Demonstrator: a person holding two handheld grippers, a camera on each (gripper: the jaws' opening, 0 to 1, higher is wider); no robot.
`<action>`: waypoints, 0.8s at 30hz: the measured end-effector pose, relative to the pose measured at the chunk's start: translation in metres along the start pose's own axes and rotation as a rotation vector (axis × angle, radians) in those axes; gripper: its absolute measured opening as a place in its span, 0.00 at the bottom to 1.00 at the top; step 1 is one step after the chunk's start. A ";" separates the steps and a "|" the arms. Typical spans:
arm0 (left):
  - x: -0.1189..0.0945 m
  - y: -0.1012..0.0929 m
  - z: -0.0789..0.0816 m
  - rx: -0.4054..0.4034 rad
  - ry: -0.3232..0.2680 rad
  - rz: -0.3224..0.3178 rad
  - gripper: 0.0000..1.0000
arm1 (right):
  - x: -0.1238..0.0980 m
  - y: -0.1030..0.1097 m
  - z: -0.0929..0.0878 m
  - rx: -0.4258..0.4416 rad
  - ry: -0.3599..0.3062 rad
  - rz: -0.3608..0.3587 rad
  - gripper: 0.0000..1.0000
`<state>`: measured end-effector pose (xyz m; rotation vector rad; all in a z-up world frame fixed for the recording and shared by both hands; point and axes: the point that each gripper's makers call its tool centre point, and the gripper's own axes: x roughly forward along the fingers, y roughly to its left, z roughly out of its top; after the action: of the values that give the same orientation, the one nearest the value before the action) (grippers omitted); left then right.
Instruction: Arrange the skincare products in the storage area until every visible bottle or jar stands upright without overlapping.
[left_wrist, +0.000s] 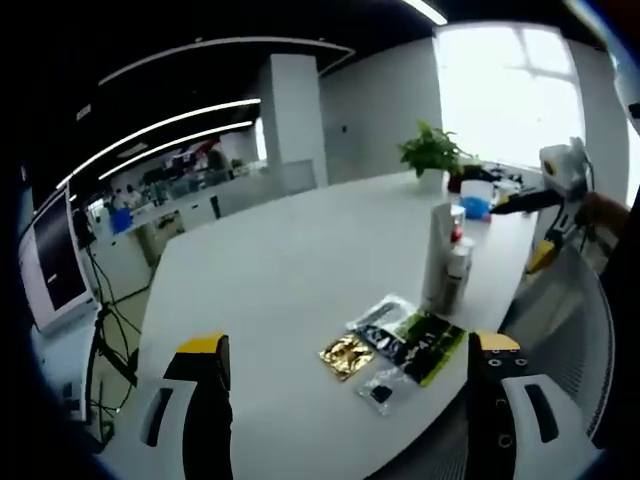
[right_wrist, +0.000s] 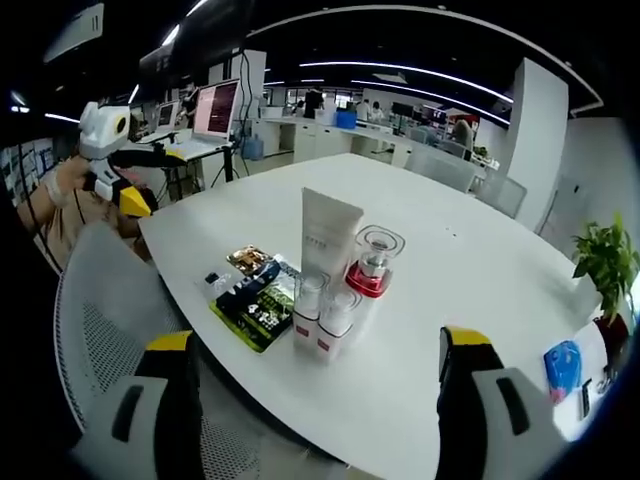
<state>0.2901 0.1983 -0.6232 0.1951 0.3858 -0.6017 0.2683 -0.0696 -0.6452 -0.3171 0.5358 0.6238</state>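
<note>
Both jaws spread, empty. You approach white tube (right_wrist: 326, 235) slowly; small bottles (right_wrist: 322, 318) touching its base; sachets (right_wrist: 255, 298) beside.

A white table (right_wrist: 480, 270) carries flat sachets (right_wrist: 255, 290) at seven o'clock in the right gripper view — gold, green, clear. A potted plant (left_wrist: 432, 152) stands at one o'clock (left gripper view); mesh chair (right_wrist: 100, 300).
</note>
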 end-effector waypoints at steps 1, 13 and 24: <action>-0.002 -0.001 -0.001 0.005 0.000 0.006 0.97 | 0.000 0.002 0.000 0.009 -0.003 0.005 1.00; -0.013 0.001 -0.008 -0.039 -0.002 0.060 0.97 | -0.001 0.001 0.003 0.083 -0.040 0.013 1.00; -0.013 0.001 -0.008 -0.054 -0.002 0.061 0.97 | 0.001 -0.001 0.000 0.074 -0.030 0.012 1.00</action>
<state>0.2786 0.2080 -0.6247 0.1541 0.3922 -0.5308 0.2696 -0.0699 -0.6459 -0.2346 0.5315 0.6177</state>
